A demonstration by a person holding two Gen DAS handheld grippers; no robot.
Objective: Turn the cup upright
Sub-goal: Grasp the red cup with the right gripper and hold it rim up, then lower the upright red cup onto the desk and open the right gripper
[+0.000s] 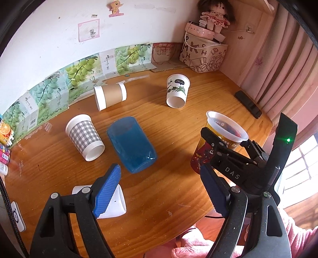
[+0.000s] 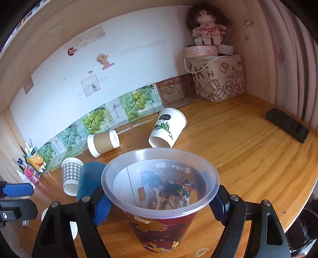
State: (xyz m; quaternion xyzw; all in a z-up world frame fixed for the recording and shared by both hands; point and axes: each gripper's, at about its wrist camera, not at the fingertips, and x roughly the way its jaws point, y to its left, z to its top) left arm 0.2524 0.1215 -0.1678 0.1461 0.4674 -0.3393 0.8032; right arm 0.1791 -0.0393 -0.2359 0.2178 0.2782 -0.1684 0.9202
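My right gripper (image 2: 159, 206) is shut on a red printed plastic cup (image 2: 159, 198), mouth up, at the desk's right front; the cup also shows in the left wrist view (image 1: 216, 142). My left gripper (image 1: 161, 190) is open and empty above the desk front. Lying on their sides are a blue cup (image 1: 131, 144), a grey checked paper cup (image 1: 84, 137), a brown-sleeved paper cup (image 1: 110, 95) and a white panda cup (image 1: 177, 90). They also show in the right wrist view: blue (image 2: 89, 178), checked (image 2: 70, 175), brown (image 2: 103, 143), panda (image 2: 168, 129).
A black phone (image 1: 248, 104) lies at the desk's right edge. A printed box (image 1: 204, 54) with a doll (image 1: 214, 15) stands in the back right corner. A white object (image 1: 115, 204) sits under my left finger. Bottles (image 2: 29, 168) line the far left.
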